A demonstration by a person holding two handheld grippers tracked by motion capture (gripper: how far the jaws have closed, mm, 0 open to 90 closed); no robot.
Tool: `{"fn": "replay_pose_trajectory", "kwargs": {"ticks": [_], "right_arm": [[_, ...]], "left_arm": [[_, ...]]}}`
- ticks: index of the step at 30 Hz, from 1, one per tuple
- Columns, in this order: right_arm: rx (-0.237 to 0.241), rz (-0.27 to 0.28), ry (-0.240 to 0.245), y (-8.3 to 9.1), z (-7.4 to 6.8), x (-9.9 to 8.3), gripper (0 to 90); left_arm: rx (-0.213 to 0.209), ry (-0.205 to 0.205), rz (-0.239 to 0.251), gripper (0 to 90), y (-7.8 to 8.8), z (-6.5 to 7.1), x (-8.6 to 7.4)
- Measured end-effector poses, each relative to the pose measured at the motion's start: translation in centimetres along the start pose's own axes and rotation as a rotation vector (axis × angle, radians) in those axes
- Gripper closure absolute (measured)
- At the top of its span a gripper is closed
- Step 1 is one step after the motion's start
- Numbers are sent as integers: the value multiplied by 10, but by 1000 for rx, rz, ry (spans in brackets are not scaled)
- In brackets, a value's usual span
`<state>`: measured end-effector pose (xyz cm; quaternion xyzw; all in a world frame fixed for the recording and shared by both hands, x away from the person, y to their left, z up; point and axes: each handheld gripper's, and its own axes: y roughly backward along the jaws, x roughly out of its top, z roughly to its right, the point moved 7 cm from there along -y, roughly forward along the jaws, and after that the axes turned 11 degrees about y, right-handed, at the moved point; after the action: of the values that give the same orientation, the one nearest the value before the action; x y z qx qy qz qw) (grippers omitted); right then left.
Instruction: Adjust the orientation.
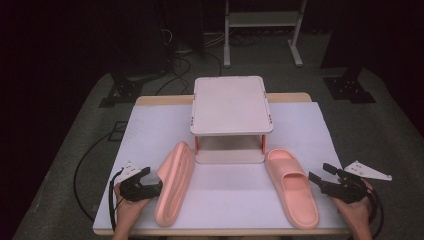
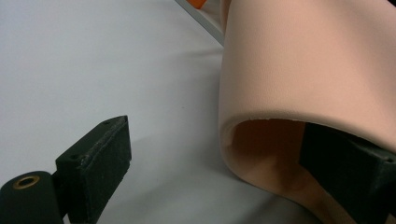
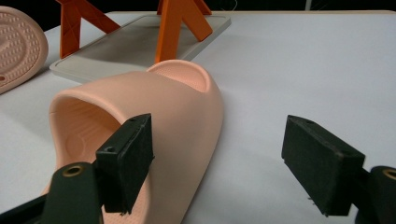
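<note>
A white table carries everything, its mat reaching from the near edge to the far one. At 12 o'clock on it stands a two-tier shelf, a pale top board on orange legs over a grey base tray.

At about 7 o'clock from the shelf lies the left slipper, pink, tipped up on its edge so that the sole faces the shelf's side. At about 5 o'clock lies the right slipper, sole down, toe pointing toward the near edge.

The left gripper, at 9 o'clock of the left slipper, has its jaws spread wide; in the left gripper view one jaw sits inside the slipper's strap opening and the other stands outside on bare mat, so the strap lies between them, not clamped.

The right gripper, at 3 o'clock of the right slipper, is also spread wide; in the right gripper view one jaw is just beside the strap, the other over empty mat.
</note>
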<state>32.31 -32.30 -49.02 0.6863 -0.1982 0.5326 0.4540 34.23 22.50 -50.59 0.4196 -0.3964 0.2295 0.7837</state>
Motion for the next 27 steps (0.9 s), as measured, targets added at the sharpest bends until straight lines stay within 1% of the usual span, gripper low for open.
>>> {"fn": "replay_pose_trajectory", "kwargs": {"ticks": [1, 4, 6, 9, 11, 12, 14, 17, 20, 21, 24, 25, 27], "right_arm": [[0, 1, 3, 0, 0, 0, 247], [1, 3, 3, 0, 0, 0, 247], [1, 4, 3, -1, 0, 0, 247], [2, 4, 2, -1, 0, 0, 248], [2, 4, 2, -1, 0, 1, 248], [2, 5, 2, -1, 0, 1, 248], [2, 4, 2, -1, 0, 1, 248], [2, 5, 3, -1, 0, 1, 249], [2, 5, 4, -1, 0, 1, 249], [2, 5, 3, -1, 0, 1, 249], [2, 5, 4, -1, 0, 1, 249], [2, 5, 5, -1, 0, 1, 251], [2, 5, 6, -1, 0, 1, 251]], "left_arm": [[0, -5, -5, 88, -1, 0, 0], [0, 5, -6, 89, -2, 0, 0], [-8, 10, -7, 91, -3, 0, 1], [-12, 6, -11, 92, -5, 2, 1], [-20, 11, -8, 92, -6, 5, 2], [-22, 2, -9, 92, -6, 6, 2], [-29, 2, -2, 92, -7, 9, 3], [-41, -8, -3, 93, -8, 14, 4], [-46, -5, -2, 93, -9, 17, 4], [-52, -14, -4, 93, -9, 19, 5], [-61, -15, -3, 95, -10, 23, 5], [-63, -18, -5, 130, -9, 24, 5], [-60, -19, -5, 133, -9, 24, 5]]}}
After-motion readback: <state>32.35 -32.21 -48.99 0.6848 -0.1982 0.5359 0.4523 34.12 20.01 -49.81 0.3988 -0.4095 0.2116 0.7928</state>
